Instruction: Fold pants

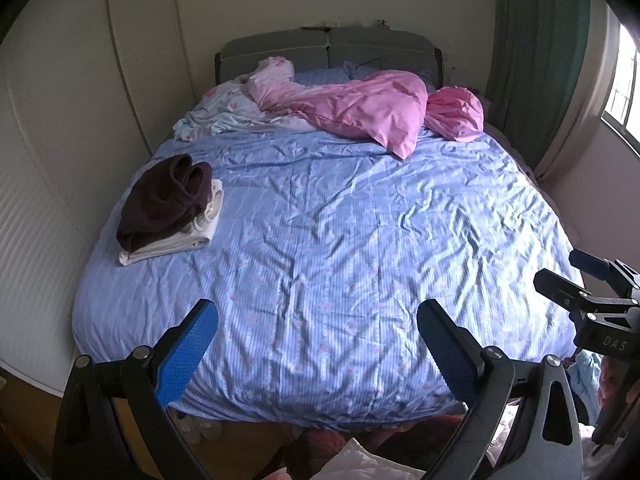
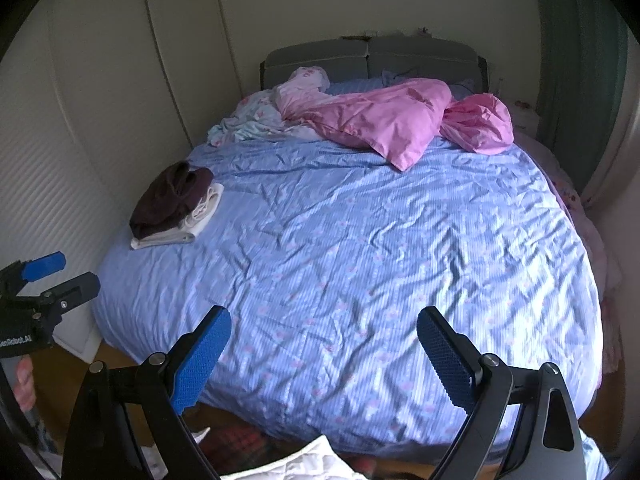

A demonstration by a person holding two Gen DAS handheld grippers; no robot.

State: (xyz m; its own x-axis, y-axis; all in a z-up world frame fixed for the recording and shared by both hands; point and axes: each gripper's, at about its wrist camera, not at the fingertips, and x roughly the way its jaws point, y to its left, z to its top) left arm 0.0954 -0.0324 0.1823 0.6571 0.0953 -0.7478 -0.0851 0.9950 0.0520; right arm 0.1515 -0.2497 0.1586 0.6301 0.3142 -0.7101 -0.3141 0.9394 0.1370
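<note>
A folded dark brown pair of pants (image 1: 164, 200) (image 2: 172, 196) lies on top of a folded white garment (image 1: 176, 242) (image 2: 176, 236) near the left edge of the bed. My left gripper (image 1: 318, 306) hovers open over the foot of the bed, nothing between its blue pads (image 1: 188, 352). My right gripper (image 2: 325, 314) is also open and empty, at about the same height beside it. Each gripper shows in the other's view: the right gripper (image 1: 576, 280) at the right edge, the left gripper (image 2: 60, 276) at the left edge. Both are far from the stack.
The blue striped bed cover (image 1: 340, 240) (image 2: 360, 240) is wrinkled and bare in the middle. Pink bedding (image 1: 360, 112) (image 2: 392, 120) is bunched at the headboard. A white quilted cloth (image 2: 316, 460) and plaid fabric (image 2: 240, 444) lie below the foot. A white wall runs along the left.
</note>
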